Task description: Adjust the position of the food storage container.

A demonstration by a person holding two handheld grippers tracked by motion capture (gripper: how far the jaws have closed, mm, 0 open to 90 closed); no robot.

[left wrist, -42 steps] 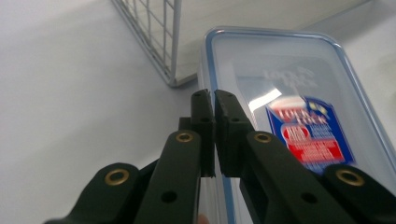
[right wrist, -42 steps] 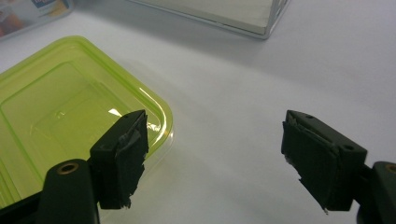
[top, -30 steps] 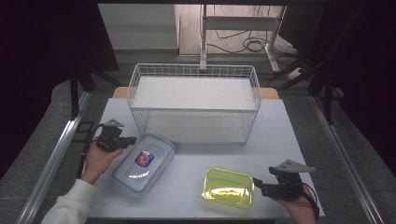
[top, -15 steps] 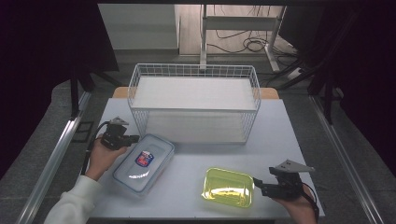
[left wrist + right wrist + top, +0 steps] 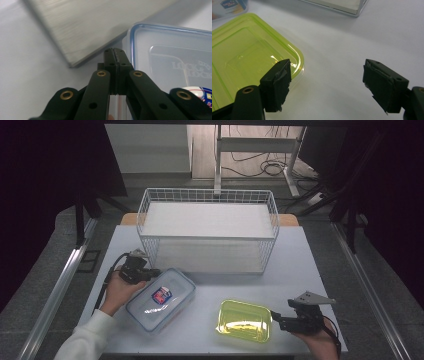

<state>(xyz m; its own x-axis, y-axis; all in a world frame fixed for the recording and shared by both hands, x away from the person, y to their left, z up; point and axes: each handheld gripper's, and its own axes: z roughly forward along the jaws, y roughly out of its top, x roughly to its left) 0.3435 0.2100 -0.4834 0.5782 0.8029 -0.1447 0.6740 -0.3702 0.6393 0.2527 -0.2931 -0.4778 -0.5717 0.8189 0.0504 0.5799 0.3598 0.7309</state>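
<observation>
so on my table [image 5: 300, 255] the wire basket [image 5: 208, 232] sits at the back middle. in front of it, the clear container [image 5: 161, 299] lies on the left, the other container [image 5: 243, 321] to its right and a bit nearer me.

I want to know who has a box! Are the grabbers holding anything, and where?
Nothing is held. The left gripper is shut on nothing beside the clear box. The right gripper is open, one jaw over the corner of the green box.
</observation>
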